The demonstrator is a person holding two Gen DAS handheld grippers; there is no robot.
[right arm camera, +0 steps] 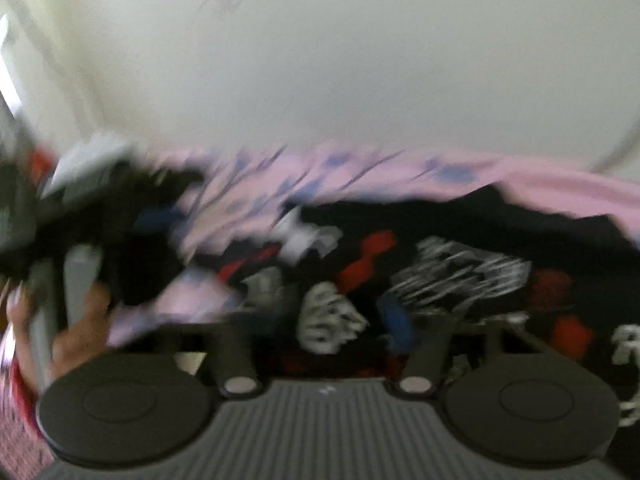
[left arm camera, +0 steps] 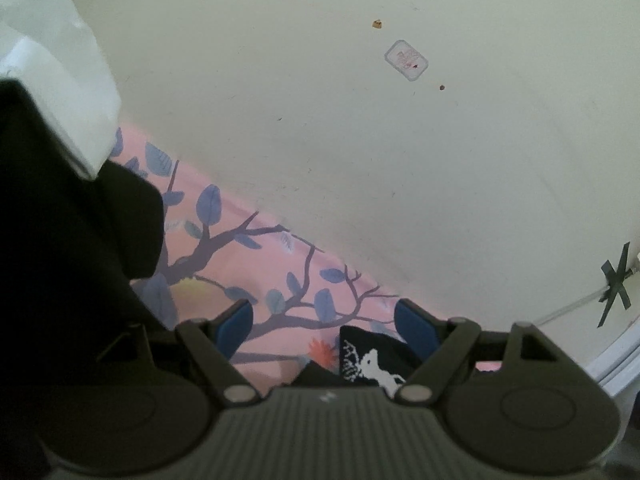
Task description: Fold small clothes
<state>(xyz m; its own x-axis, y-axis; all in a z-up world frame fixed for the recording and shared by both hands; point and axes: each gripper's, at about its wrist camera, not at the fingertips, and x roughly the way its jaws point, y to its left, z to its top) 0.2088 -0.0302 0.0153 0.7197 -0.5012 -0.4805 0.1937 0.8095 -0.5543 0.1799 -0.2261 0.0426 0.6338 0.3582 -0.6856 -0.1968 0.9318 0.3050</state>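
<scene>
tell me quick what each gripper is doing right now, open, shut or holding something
Left gripper: open, nothing held, above the pink cloth.
Right gripper: too blurred to tell, above the black shirt.

Home setting, printed clothes (left arm camera: 280,280) on cream table (left arm camera: 320,120), taped cable (left arm camera: 614,280)

Two wrist cameras, both angled down at my work surface.
My left view sits close over the pink cloth (left arm camera: 256,264) and pale table (left arm camera: 360,140); my right, blurred, shares both.
</scene>
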